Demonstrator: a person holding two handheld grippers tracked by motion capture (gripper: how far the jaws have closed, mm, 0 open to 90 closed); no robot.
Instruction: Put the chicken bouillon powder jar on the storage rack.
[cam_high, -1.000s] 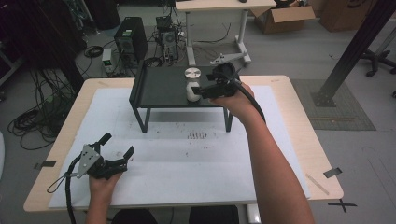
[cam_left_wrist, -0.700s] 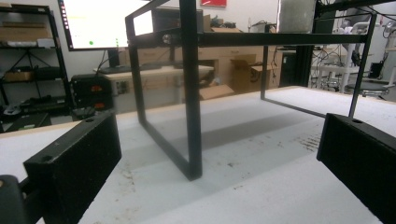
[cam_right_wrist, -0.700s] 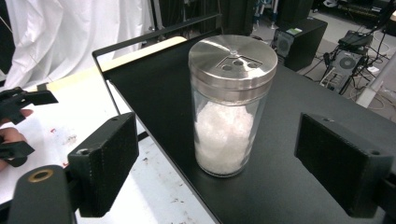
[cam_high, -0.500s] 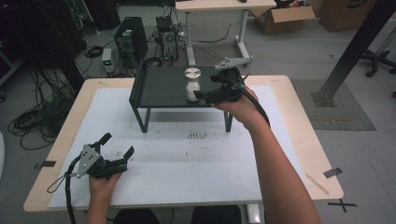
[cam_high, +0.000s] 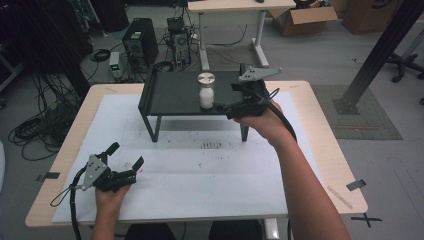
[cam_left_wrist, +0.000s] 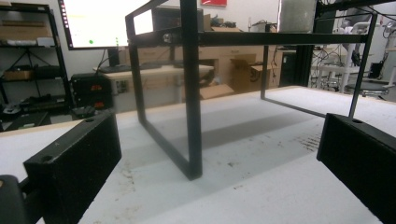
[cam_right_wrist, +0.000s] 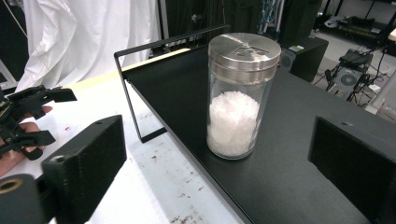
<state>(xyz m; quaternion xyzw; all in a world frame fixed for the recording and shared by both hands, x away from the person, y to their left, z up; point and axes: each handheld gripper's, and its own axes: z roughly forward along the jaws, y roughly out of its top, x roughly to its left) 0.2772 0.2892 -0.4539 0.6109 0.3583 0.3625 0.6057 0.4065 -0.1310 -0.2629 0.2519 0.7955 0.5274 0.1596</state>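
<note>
1. The high view is dim; floor and clutter beyond the tabletop (cam_high: 320, 165) sink into murk.
2. The black shelf (cam_high: 175, 95) throws a soft shadow onto the white sheet beneath it.
3. In the left gripper view, a monitor (cam_left_wrist: 100, 21) glares white, overexposed.
4. Both gripper views blur the near jaws; the salt shaker (cam_right_wrist: 238, 93) stays sharp.

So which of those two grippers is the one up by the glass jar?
The right gripper, open at the black shelf's edge, with the salt shaker just ahead of its jaws, untouched. The left gripper rests low on the white table.
</note>
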